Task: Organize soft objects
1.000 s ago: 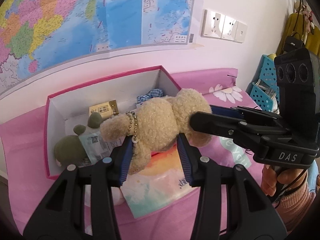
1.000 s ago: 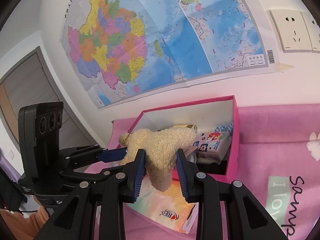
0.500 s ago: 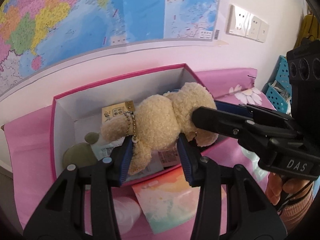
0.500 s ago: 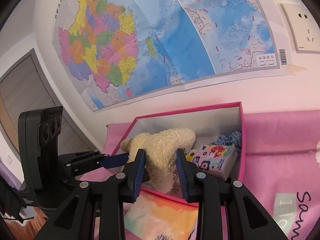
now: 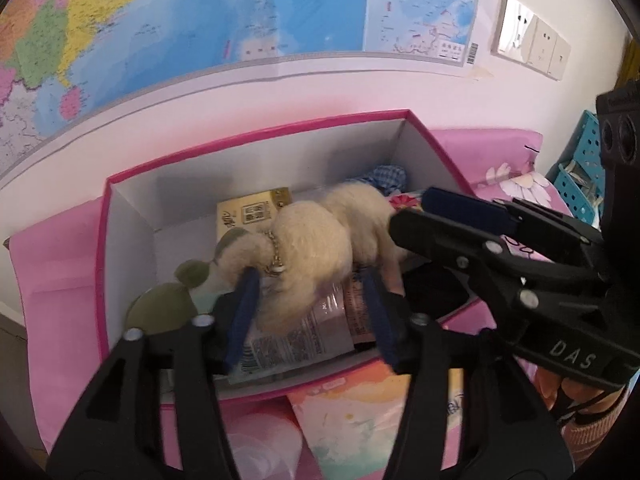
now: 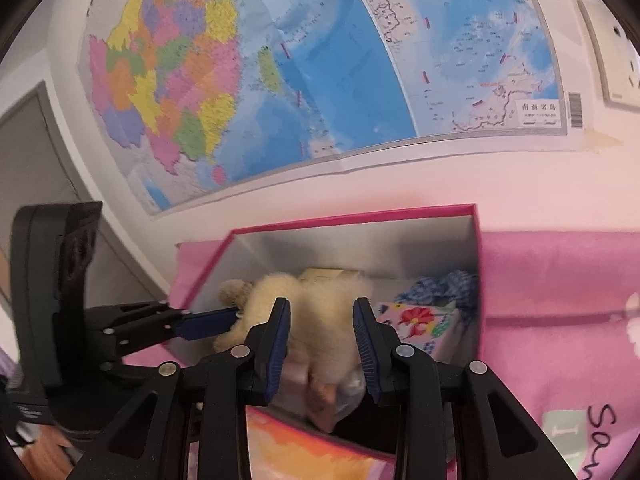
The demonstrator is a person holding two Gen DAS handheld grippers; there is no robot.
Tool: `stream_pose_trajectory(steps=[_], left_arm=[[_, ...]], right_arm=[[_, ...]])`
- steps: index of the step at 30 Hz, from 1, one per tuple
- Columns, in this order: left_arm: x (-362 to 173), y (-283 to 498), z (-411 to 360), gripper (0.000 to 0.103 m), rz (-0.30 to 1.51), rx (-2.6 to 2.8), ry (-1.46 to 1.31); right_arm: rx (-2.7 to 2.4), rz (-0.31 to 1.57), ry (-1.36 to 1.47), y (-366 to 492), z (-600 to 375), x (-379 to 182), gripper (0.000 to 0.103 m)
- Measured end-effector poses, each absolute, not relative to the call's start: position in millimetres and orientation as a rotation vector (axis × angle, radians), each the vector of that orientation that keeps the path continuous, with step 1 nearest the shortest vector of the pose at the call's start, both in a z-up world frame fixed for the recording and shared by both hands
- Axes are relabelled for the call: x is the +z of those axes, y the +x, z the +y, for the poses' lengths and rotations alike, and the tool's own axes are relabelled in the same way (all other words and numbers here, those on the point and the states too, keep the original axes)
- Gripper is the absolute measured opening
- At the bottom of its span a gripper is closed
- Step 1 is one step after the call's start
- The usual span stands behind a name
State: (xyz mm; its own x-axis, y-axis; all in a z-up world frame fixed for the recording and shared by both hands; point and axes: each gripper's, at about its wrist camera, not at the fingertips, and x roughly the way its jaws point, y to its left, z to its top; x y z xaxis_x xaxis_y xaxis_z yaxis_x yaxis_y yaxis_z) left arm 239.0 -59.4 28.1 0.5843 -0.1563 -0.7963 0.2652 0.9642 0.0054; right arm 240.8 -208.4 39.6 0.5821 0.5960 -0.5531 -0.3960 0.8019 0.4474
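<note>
Teddy bear point(image 5: 320, 240) between both grippers' fingers point(image 5: 244, 300)

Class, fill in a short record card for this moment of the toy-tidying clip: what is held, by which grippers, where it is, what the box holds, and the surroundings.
held item: cream plush bear, with a bead chain at its neck
left gripper: shut on the bear's body
right gripper: shut on the bear's other end
position: bear is inside the pink box, over its contents
box contents: green plush, gold packet, blue checked cloth, floral pack, clear wrapper
in front of box: colourful booklet
surface: pink cloth
wall: map
</note>
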Motion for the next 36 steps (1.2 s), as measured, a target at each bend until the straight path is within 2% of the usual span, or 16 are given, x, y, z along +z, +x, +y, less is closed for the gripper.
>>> stream_pose_trajectory(steps=[4,9,11,14,17,20,24,36], left_arm=[[31,231,-51,0.061,0.879,-0.219,0.124],[44,207,-35,0.08,0.782,-0.181,0.109],[50,192,-29,0.085,0.737,-0.178,0.101],[56,168,-19,0.087,0.69,-0.186,0.068],[58,140,-11,0.102,0.64,-0.183,0.04],[52,115,-8,0.102,0.619,-0.16,0.03],[33,94,-9,0.102,0.663,-0.118,0.018],[0,45,-5,0.102,0.716,-0.03,0.031]], right_arm=[[0.573,0.75,0.257,236,-209,37,0.043],[0.566,0.723,0.247,219,-219,43,0.051],[0.581,0.705,0.244,207,-224,49,0.054],[0.587,0.672,0.216,186,-226,57,0.066],[0.609,0.645,0.187,160,-227,62,0.073],[0.621,0.637,0.161,130,-226,59,0.083],[0.608,0.652,0.111,99,-220,47,0.089],[0.568,0.709,0.082,40,-211,20,0.091]])
